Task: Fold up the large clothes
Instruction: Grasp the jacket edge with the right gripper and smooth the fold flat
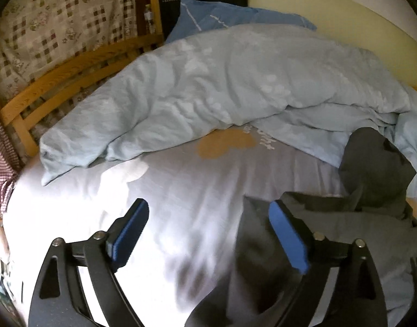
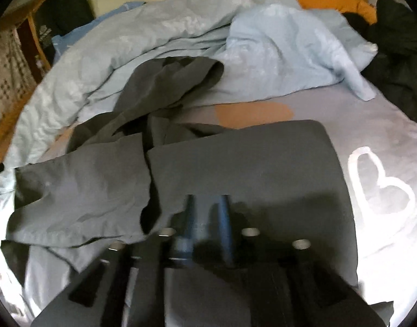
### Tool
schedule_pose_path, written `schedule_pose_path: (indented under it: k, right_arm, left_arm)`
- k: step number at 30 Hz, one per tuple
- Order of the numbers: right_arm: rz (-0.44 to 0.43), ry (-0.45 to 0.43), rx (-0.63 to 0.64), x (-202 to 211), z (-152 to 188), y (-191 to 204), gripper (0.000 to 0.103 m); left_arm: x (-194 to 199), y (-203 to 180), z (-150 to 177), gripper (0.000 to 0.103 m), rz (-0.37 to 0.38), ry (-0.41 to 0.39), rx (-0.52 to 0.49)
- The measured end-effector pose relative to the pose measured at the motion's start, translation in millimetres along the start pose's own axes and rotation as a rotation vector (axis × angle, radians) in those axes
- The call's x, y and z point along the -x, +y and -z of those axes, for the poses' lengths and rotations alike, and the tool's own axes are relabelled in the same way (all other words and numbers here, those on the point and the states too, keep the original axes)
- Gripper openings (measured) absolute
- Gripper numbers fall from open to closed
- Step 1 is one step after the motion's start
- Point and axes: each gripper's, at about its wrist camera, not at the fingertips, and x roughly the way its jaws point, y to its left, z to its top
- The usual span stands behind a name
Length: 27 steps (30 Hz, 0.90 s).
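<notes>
Two tools: my right tool (image 2: 205, 218) pinches the grey garment (image 2: 249, 163); left tool (image 1: 208, 231) wide, empty. Mid-fold; next, grab cloth at 3 o'clock.

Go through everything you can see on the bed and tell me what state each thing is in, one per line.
Left tongs: open, empty, above the bed sheet.
Right tongs: shut on the grey garment.
Grey garment: partly folded, far end still bunched.
Blue duvet: crumpled in a heap.
Bed sheet: spread, lightly wrinkled.
Blue pillow: mostly hidden behind the duvet.
</notes>
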Motion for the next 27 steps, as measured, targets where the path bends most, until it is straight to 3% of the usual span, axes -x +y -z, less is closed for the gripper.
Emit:
schedule_pose_path:
  k: [2,5,8,10,11,13,14,18,21,25,27]
  right_arm:
    - [-0.033,-0.017,0.04,4,2,10,0.059]
    - [-0.097,0.009,0.092,-2,1,31,0.063]
    - [-0.12,0.123,0.115,-30,2,56,0.064]
    - [-0.088,0.172,0.133,-46,6,72,0.064]
    - [-0.081,0.169,0.146,-50,8,78,0.055]
    - [-0.047,0.133,0.172,-48,11,88,0.022]
    - [-0.02,0.11,0.183,-44,13,92,0.013]
    - [0.078,-0.017,0.189,-2,23,93,0.009]
    - [0.108,-0.037,0.173,30,33,77,0.008]
    - [0.129,0.017,0.216,37,52,61,0.008]
    - [0.187,0.019,0.242,36,61,52,0.008]
  left_arm:
    - [3,7,13,0.092,0.025,0.032,0.011]
    - [-8,5,45,0.093,0.104,0.196,-0.04]
    - [-21,10,78,0.093,-0.071,0.27,-0.062]
    - [-20,21,86,0.093,-0.02,0.287,-0.016]
    - [-17,25,86,0.093,0.017,0.294,-0.002]
    - [-6,30,86,0.093,0.032,0.268,-0.008]
    - [-1,30,87,0.093,0.025,0.255,-0.022]
    - [3,19,91,0.093,-0.059,0.221,-0.143]
    - [-3,10,95,0.093,-0.139,0.176,-0.22]
    - [-14,10,97,0.093,-0.07,0.202,-0.207]
    - [-13,6,99,0.092,-0.054,0.197,-0.23]
